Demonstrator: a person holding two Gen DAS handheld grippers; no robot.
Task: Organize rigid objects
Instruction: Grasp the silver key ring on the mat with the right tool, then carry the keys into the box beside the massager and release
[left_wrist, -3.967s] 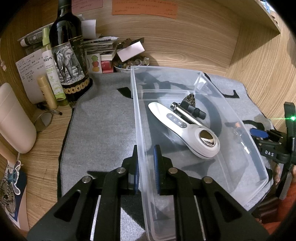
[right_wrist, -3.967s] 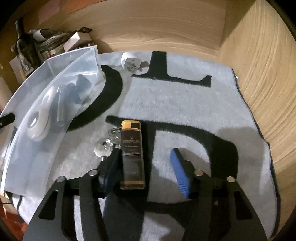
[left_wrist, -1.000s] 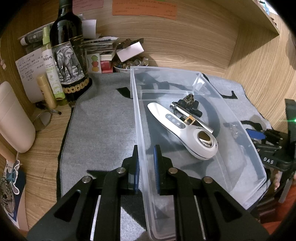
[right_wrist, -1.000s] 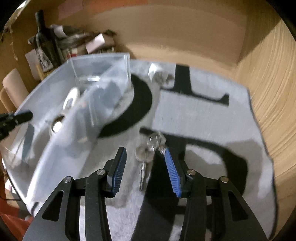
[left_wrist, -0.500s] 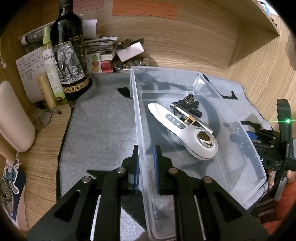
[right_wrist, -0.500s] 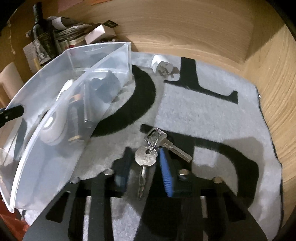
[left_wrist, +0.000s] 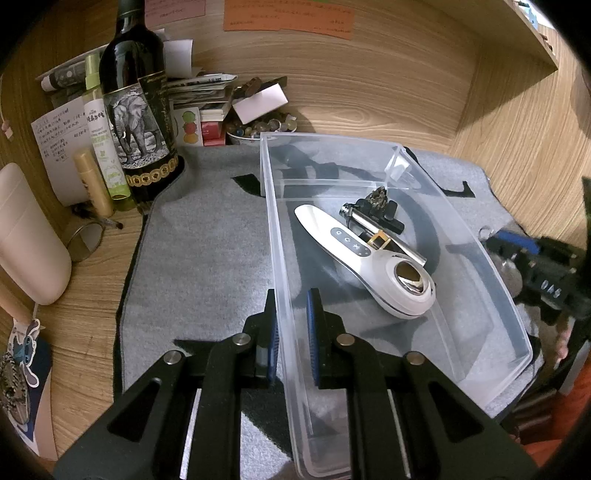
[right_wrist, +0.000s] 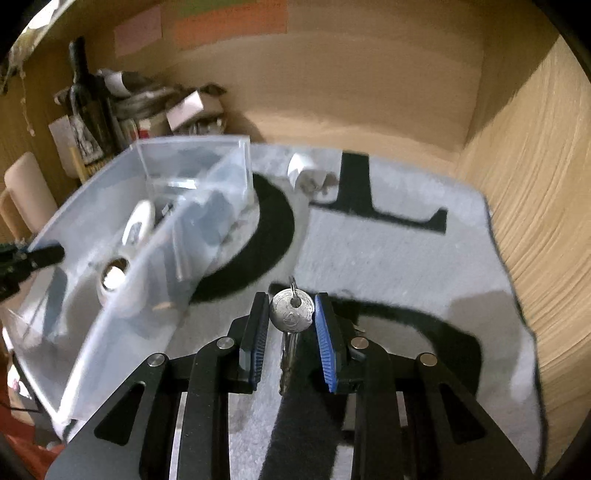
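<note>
My left gripper (left_wrist: 291, 332) is shut on the left wall of a clear plastic bin (left_wrist: 275, 221) that rests on the grey mat. In the bin lie a white handheld device (left_wrist: 369, 262), a gold and black lighter (left_wrist: 380, 236) and a silver tube (left_wrist: 373, 227). My right gripper (right_wrist: 290, 332) is shut on a bunch of silver keys (right_wrist: 291, 314) and holds them above the mat, right of the bin (right_wrist: 129, 288). The right gripper also shows in the left wrist view (left_wrist: 517, 240), beyond the bin's right wall. A white plug adapter (right_wrist: 304, 173) lies on the mat behind.
A wine bottle (left_wrist: 136, 110), a green spray bottle (left_wrist: 103, 140), papers and a small bowl (left_wrist: 258, 129) crowd the back left corner. A beige rounded object (left_wrist: 26, 236) stands at the left. Wooden walls close the back and right. The grey mat (right_wrist: 388, 251) has black letters.
The right gripper has closed on the keys and lifted them off the mat. The left gripper still holds the bin wall in the same place.
</note>
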